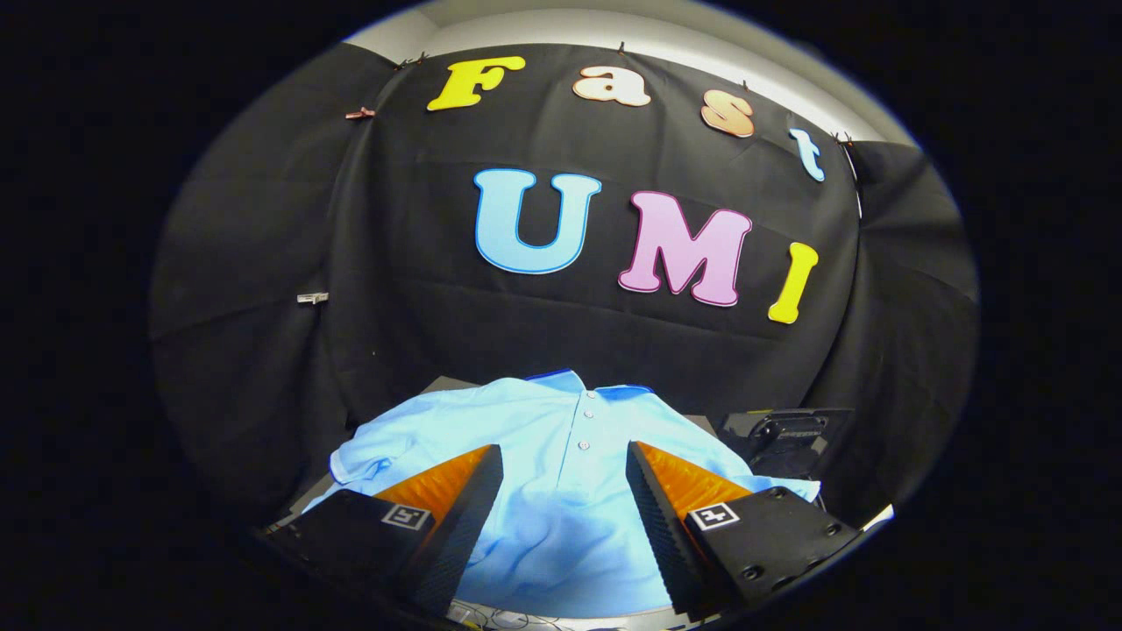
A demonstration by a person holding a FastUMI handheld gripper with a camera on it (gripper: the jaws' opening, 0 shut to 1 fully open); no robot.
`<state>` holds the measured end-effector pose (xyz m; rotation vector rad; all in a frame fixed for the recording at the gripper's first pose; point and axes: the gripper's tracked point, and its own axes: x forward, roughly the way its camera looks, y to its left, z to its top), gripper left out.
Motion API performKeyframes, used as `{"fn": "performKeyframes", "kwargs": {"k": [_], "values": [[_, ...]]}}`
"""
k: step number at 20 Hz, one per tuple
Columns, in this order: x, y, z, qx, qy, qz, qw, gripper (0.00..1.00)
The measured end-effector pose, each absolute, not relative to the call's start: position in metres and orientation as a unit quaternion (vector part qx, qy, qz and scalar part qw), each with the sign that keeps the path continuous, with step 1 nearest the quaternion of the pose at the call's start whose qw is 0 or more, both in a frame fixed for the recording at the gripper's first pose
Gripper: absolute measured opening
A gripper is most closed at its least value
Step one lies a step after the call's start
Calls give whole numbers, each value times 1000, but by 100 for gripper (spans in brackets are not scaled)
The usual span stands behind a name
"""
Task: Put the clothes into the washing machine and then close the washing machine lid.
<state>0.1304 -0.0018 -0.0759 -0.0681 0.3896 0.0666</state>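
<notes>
Nearest the camera, the gripper [564, 456] hangs over a shirt [561, 517], its two wedge-shaped fingers [469, 491] spread wide with nothing between them but cloth below; whether the tips touch the fabric cannot be told. The inner faces of the fingers are ribbed, and each finger base carries a small square marker. The shirt is a pale blue polo of soft knit, spread flat with its front up, lying between and just ahead of the fingers. Its long axis runs straight away from the camera: the collar, edged in darker blue, points toward the wall [421, 298], and the hem comes toward the camera, where the finger bases cut it off. A short placket with three small buttons runs down from the collar. One short sleeve spreads out beyond the left finger, softly creased; the other is mostly hidden behind the right finger. A dark device [784, 438] stands just beyond the right finger, too dim to make out. The wall is black cloth, hanging in loose folds.
</notes>
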Motion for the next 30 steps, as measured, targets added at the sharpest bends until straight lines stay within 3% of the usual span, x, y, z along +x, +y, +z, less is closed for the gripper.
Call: {"fn": "performKeyframes", "kwargs": {"k": [6, 15, 20, 22, 23, 24, 26, 27, 29, 30], "values": [[167, -6, -98, -13, 241, 22, 970, 91], [190, 6, -177, 0, 405, 40, 913, 91], [191, 4, -177, 31, 396, 43, 917, 92], [191, 2, -175, 15, 389, 53, 920, 87], [190, 0, -176, 24, 394, 47, 918, 84], [190, -2, -177, 34, 395, 36, 917, 62], [188, -4, -177, 40, 402, 29, 914, 36], [190, -2, -176, 35, 401, 36, 915, 36], [189, -5, -175, 35, 416, 33, 908, 15], [188, -4, -175, 35, 421, 32, 906, 15]]}}
